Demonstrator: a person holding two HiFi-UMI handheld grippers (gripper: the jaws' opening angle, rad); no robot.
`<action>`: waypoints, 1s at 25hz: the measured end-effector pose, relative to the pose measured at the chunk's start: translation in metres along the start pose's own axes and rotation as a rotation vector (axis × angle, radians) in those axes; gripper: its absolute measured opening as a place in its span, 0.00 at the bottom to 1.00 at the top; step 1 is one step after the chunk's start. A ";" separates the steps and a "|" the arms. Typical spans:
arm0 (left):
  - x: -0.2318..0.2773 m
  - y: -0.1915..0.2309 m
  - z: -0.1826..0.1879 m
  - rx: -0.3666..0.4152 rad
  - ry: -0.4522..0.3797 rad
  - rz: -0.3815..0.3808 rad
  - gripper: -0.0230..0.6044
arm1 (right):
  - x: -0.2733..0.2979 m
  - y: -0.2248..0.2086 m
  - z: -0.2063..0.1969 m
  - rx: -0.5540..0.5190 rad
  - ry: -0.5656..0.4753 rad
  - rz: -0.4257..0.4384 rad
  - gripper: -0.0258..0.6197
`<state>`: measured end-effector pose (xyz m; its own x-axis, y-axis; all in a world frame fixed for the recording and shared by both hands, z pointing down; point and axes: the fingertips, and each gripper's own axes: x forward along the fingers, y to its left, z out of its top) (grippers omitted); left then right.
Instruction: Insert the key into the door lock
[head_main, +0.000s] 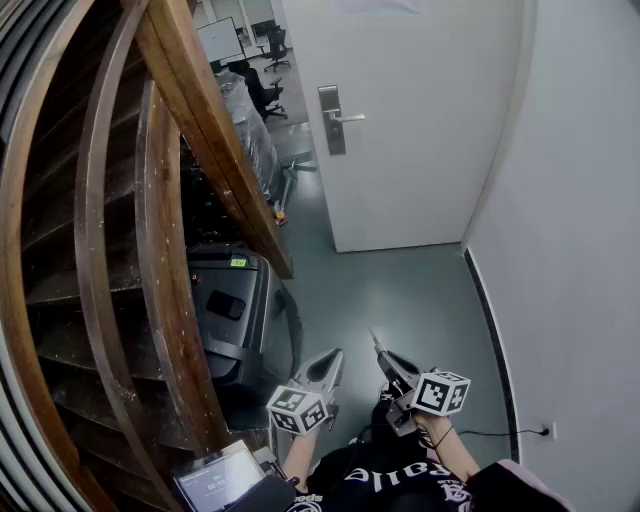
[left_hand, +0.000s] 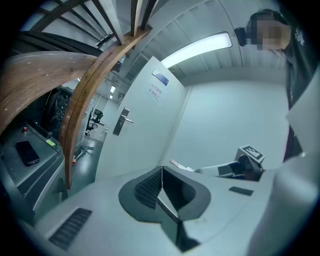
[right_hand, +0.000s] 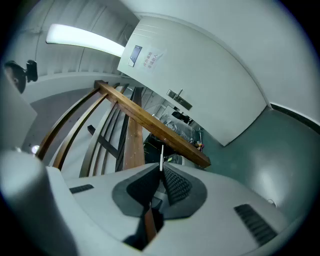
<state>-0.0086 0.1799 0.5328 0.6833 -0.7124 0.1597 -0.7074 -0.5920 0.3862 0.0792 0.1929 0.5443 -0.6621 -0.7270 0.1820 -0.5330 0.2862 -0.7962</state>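
Right tongs (right_hand: 161, 171) are clenched on the key (right_hand: 161, 156), with the blade sticking straight out past the tips so it can lead into the keyhole. Left tongs (left_hand: 161, 171) are pressed together on nothing and held just beside the right one, probably kept spare for the handle (head_main: 347, 117). The lock plate (head_main: 333, 128) on the door (head_main: 420, 130) is well apart from both, across the floor (head_main: 400, 290). Insertion not started; approach and blade alignment come first. The wooden stair rail (head_main: 215, 140) on the left narrows the path.
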 end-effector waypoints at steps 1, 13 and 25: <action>0.013 0.003 0.005 -0.003 -0.006 0.002 0.05 | 0.006 -0.006 0.012 -0.007 0.006 0.004 0.09; 0.145 0.027 0.053 -0.009 -0.065 0.047 0.05 | 0.072 -0.067 0.127 -0.042 0.073 0.080 0.09; 0.172 0.076 0.058 -0.039 -0.016 0.147 0.05 | 0.131 -0.097 0.156 0.021 0.138 0.101 0.09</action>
<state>0.0444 -0.0094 0.5369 0.5693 -0.7967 0.2029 -0.7921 -0.4655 0.3947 0.1263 -0.0278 0.5549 -0.7786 -0.6022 0.1764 -0.4499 0.3399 -0.8259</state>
